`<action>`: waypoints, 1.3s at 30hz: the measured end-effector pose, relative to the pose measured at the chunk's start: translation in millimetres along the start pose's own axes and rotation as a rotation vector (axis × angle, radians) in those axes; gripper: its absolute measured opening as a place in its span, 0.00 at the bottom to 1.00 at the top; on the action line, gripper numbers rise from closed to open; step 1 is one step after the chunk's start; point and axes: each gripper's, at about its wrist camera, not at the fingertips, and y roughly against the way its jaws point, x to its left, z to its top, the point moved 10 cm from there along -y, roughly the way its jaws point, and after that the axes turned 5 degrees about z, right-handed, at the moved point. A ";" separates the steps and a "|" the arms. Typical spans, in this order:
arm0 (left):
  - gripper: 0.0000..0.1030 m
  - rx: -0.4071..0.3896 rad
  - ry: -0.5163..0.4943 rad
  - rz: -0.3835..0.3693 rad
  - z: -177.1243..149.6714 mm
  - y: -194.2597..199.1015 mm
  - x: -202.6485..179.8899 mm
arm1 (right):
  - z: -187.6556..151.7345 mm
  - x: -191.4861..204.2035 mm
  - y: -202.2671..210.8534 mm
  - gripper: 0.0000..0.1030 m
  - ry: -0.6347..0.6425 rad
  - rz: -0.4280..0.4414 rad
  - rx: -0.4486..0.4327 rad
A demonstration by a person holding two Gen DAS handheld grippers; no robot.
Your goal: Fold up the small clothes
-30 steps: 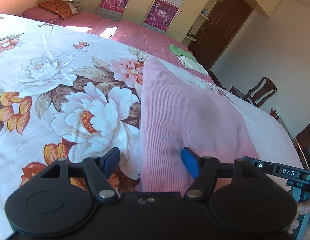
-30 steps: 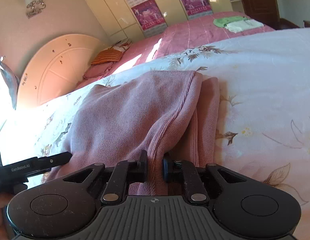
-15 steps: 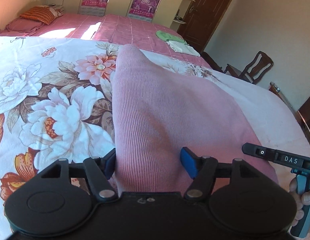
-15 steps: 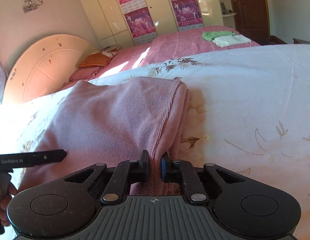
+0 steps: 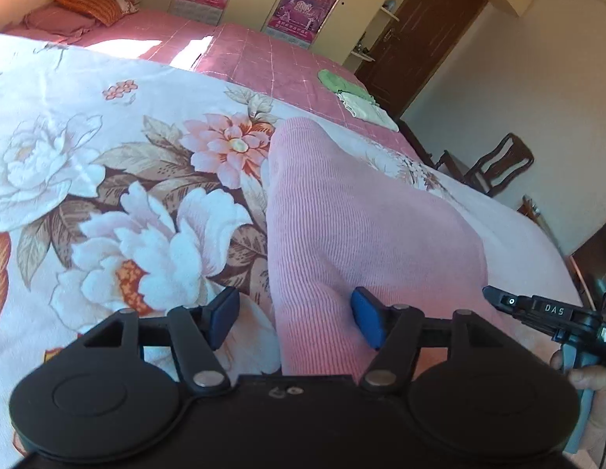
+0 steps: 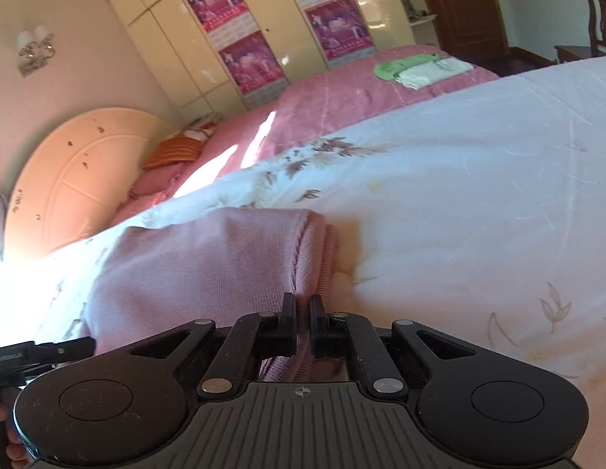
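Left wrist view: left gripper has its jaws wide apart, blue pads either side of the near edge of the pink knit. Right pad sits against the cloth, left pad is off it, over the floral quilt. Nothing clamped. Knit lies folded on the quilt, running away from the camera toward the far bed. Right gripper pokes in from the right edge, held in a hand. Green and white folded cloths sit on the far bed; chair by the wall.

Right wrist view: right gripper has its jaws nearly together, pinching the knit's right-hand folded edge between them. Knit spreads left from the jaws, lying on the quilt. Left gripper shows at the left edge. Headboard at left, wardrobe with posters behind, the cloths on the far bed.
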 end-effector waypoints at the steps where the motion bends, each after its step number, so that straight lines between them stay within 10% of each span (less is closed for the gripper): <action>1: 0.63 0.004 -0.004 0.009 0.7 -0.6 -2.4 | 0.4 -0.7 2.0 0.05 0.000 -0.009 0.003; 12: 0.54 -0.024 -0.013 -0.061 -70.3 73.3 -5.4 | -62.2 68.6 100.4 0.26 0.166 0.133 0.013; 19: 0.56 -0.016 -0.104 0.003 -103.0 80.7 -7.2 | -126.5 56.3 77.5 0.26 0.435 -0.119 0.139; 25: 0.55 -0.017 -0.163 0.059 -107.7 93.9 -7.3 | -127.7 53.5 76.3 0.26 0.402 -0.127 0.149; 30: 0.56 -0.174 -0.190 0.013 -64.5 122.1 -23.4 | -81.7 76.4 97.8 0.26 0.450 -0.116 0.010; 39: 0.56 -0.052 -0.195 -0.140 -44.0 64.5 -57.8 | -69.0 71.1 24.8 0.26 0.460 -0.153 0.104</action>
